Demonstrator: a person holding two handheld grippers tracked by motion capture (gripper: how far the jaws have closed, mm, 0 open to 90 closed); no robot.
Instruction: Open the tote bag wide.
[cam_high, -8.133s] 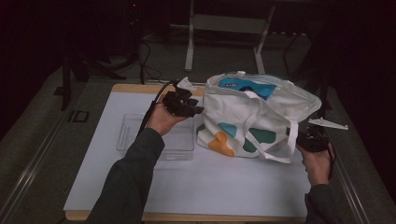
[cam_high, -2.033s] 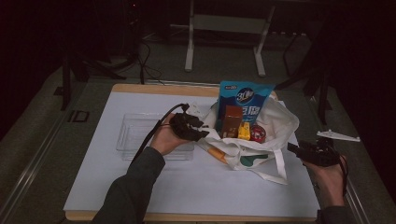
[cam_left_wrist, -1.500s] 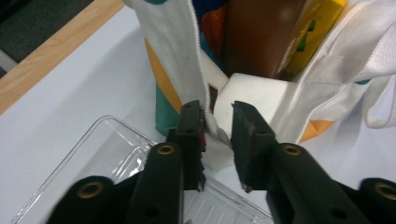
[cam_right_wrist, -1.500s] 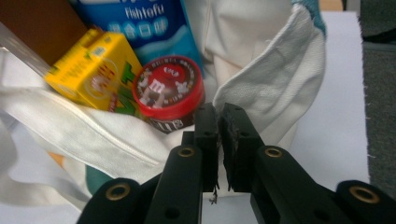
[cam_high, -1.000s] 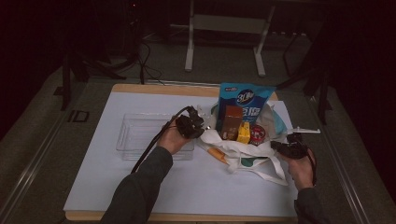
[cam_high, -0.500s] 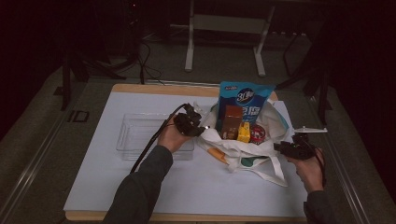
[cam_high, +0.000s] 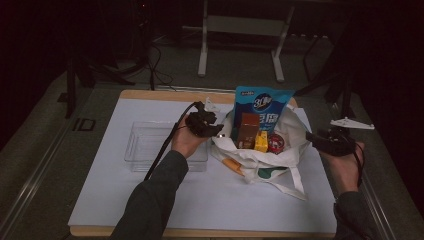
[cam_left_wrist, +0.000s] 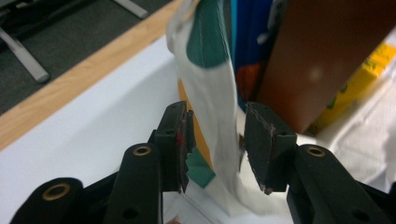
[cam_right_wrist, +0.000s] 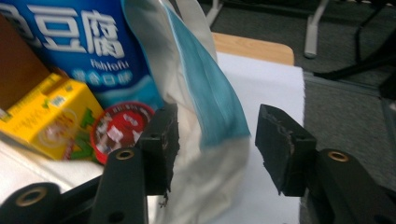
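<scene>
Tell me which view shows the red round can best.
Right gripper view: the red can is close, its printed lid readable beside the yellow box, though one jaw covers its lower edge. High view shows it small inside the bag, at. Left gripper view gives the brown box and bag cloth instead.

White bag (cam_high: 260, 162) w/ teal, orange patches; blue pouch (cam_high: 260, 102); brown box (cam_high: 247, 130); yellow carton (cam_high: 261, 141); red lid (cam_high: 275, 142).

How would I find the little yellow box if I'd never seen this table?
Look at the white cloth bag lying open on the white table mat. The yellow box stands inside, between a taller brown carton and a round red lid. It is the one yellow thing there.
</scene>
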